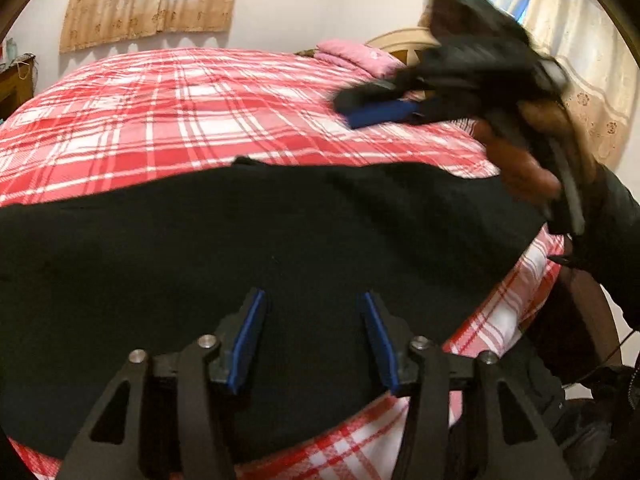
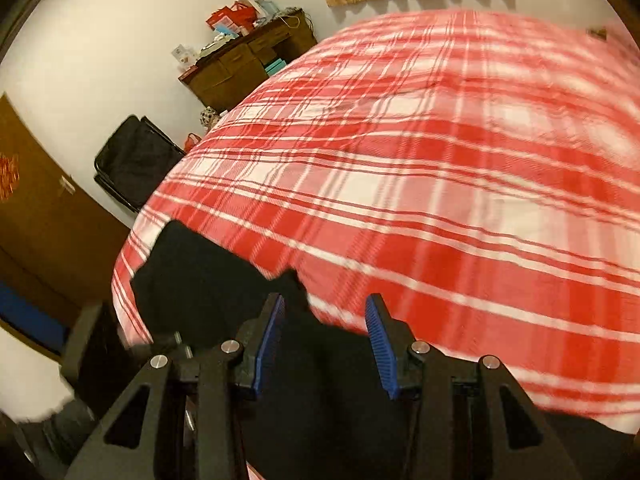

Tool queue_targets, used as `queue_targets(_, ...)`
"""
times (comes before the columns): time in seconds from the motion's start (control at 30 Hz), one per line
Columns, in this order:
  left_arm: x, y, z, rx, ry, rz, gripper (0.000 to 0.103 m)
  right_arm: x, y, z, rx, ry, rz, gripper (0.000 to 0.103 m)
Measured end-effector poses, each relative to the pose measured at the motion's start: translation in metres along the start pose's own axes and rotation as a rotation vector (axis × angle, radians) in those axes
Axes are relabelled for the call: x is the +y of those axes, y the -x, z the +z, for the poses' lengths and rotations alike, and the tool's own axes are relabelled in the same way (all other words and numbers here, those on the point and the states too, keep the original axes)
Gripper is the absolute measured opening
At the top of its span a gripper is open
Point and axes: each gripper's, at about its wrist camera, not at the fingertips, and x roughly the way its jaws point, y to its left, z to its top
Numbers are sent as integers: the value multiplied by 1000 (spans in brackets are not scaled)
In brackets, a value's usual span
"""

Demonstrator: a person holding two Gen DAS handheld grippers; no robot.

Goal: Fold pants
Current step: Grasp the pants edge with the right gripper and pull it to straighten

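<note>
Black pants (image 1: pixel 256 248) lie flat along the near edge of the plaid bed (image 1: pixel 180 112), long axis left-right. Left gripper (image 1: pixel 314 300) hovers above, jaws wide, empty. Right gripper (image 2: pixel 325 306) likewise wide, empty.

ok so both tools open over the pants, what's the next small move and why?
Probably lower the left tool onto the near edge of the black pants and close on it. Its fingers are spread with nothing between them, and the pants lie flat across the plaid bedspread. The right tool is open too, blurred above the fabric, so neither has a grip yet.
</note>
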Motion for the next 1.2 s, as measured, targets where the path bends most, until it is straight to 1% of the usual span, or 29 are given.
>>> queue_targets(0.13, 6, 0, 0, 1, 29, -32, 54, -3, -37, 11, 68, -99, 79, 44)
queue_targets(0.2, 7, 0, -2, -1, 22, -38, 54, -5, -49, 14, 96, -137, 95, 44)
queue_targets(0.3, 8, 0, -3, -6, 25, -43, 54, -6, -61, 13, 137, -175, 147, 44)
queue_targets(0.4, 10, 1, -5, -11, 24, -48, 54, -5, -75, 10, 191, -190, 142, 44)
queue_targets(0.47, 10, 1, -5, -13, 18, -46, 54, -7, -80, 9, 203, -224, 183, 41)
queue_targets(0.5, 8, 3, -8, -14, 16, -46, 54, -10, -82, 10, 204, -255, 199, 32)
queue_targets(0.53, 8, 3, -8, -16, 14, -46, 54, -12, -83, 10, 209, -275, 217, 17)
queue_targets(0.6, 8, 5, -10, -18, 13, -44, 54, -13, -82, 10, 190, -302, 240, 9)
queue_targets(0.67, 6, 7, -11, -20, 15, -44, 54, -8, -74, 9, 151, -287, 238, 6)
queue_targets(0.73, 7, 9, -12, -28, 24, -45, 54, 2, -59, 9, 87, -253, 221, 5)
queue_targets(0.8, 8, 11, -13, -34, 32, -45, 54, 7, -47, 9, 45, -241, 215, 5)
queue_targets(0.87, 7, 10, -15, -36, 19, -35, 54, 8, -43, 10, 17, -226, 185, 4)
queue_targets(0.97, 7, 9, -15, -37, 2, -29, 57, -3, -56, 11, 35, -232, 122, 4)
queue_targets(1.0, 6, 9, -15, -39, 3, -27, 57, -6, -64, 10, 39, -225, 88, 4)
queue_targets(1.03, 3, 7, -15, -38, 4, -27, 57, -9, -70, 10, 40, -224, 60, 0)
queue_targets(1.1, 3, 9, -15, -43, 10, -31, 57, -18, -76, 8, 59, -225, 71, 0)
queue_targets(1.13, 1, 8, -17, -45, 18, -34, 57, -19, -74, 8, 52, -218, 77, 0)
queue_targets(1.2, 3, 12, -17, -49, 34, -38, 57, -22, -62, 6, 38, -194, 51, 1)
